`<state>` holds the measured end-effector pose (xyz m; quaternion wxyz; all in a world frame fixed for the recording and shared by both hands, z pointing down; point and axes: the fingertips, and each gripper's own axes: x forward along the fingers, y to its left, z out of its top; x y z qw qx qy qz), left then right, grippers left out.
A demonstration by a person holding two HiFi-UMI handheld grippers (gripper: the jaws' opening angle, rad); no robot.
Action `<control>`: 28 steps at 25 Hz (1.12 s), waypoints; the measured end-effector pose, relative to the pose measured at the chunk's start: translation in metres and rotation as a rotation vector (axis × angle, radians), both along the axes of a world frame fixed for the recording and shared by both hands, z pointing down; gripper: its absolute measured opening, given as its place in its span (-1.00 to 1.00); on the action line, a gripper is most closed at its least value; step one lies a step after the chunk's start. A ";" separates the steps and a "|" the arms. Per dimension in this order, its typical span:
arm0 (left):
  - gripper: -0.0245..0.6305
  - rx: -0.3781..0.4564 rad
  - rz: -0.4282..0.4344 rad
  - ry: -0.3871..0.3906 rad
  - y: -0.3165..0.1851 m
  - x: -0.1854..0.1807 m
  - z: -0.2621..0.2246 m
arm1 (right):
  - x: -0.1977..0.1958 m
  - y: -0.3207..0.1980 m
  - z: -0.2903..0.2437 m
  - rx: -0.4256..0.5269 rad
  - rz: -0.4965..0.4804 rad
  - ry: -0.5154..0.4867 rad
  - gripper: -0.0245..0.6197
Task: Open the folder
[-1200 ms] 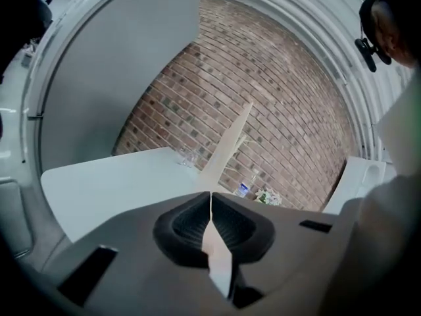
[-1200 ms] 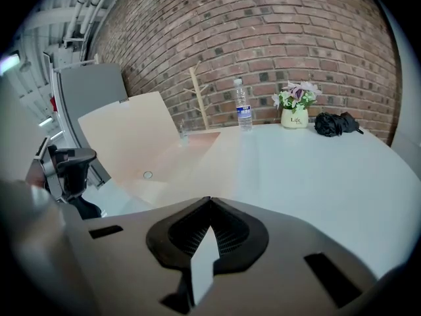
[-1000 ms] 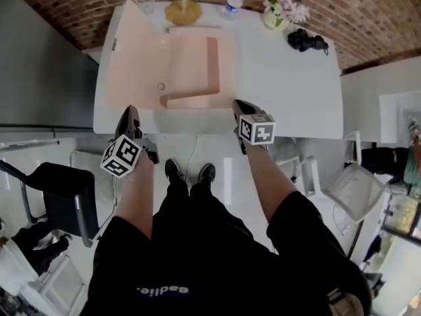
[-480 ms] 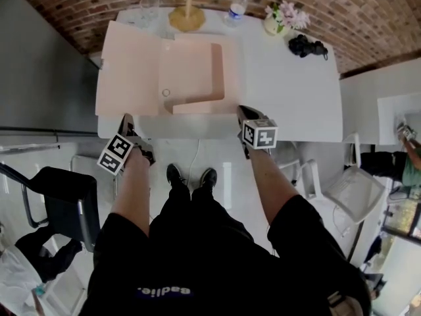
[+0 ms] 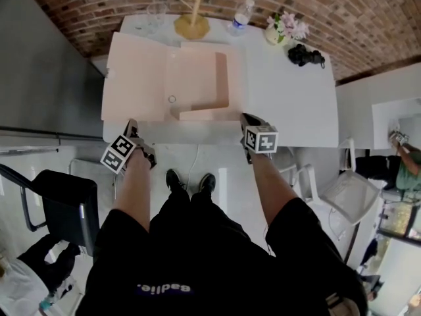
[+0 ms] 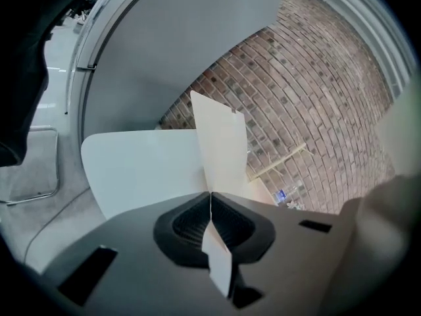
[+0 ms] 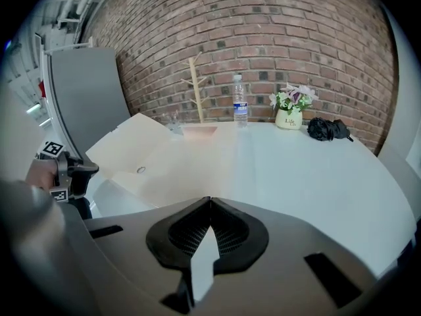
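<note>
left gripper [image 6: 210, 195] fingers pinched shut on the near edge of the folder [image 5: 197, 78] cover, which is spread out to the left, almost flat. right gripper [image 7: 209, 201] fingers together, nothing seen between them, tips by folder's near right corner. folder lies open on near left of white table [image 5: 289, 104]; bottle [image 5: 242, 15] and flowers [image 5: 286, 26] at far edge.

This looks like an office meeting room. A long white table [image 5: 289, 104] stands before a bare brick wall [image 5: 368, 18], carrying a pale pink folder [image 5: 138, 78], a water bottle [image 5: 242, 15] and a pot of flowers [image 5: 283, 26]. A black chair [image 5: 62, 193], white chairs [image 5: 348, 189] and a grey partition [image 5: 46, 91] stand around it.
</note>
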<state>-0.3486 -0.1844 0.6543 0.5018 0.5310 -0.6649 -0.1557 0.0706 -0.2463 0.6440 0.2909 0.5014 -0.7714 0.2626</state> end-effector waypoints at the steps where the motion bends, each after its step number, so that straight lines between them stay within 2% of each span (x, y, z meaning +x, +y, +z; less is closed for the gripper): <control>1: -0.91 -0.004 0.004 0.006 -0.001 -0.001 0.002 | 0.001 0.001 0.000 -0.008 0.004 0.007 -0.83; 8: -0.90 -0.014 0.057 0.039 -0.002 -0.003 0.009 | 0.001 0.012 0.002 -0.057 0.017 0.051 -0.83; 18: -0.91 0.036 0.144 0.018 -0.003 0.007 -0.010 | -0.003 0.016 -0.009 -0.036 0.026 0.027 -0.83; 24: -0.91 0.111 0.180 -0.042 -0.003 0.026 -0.036 | -0.003 0.028 -0.034 0.025 -0.011 -0.019 -0.83; 28: -0.90 0.133 0.201 -0.082 -0.001 0.039 -0.053 | 0.007 0.050 -0.054 0.053 -0.050 -0.030 -0.83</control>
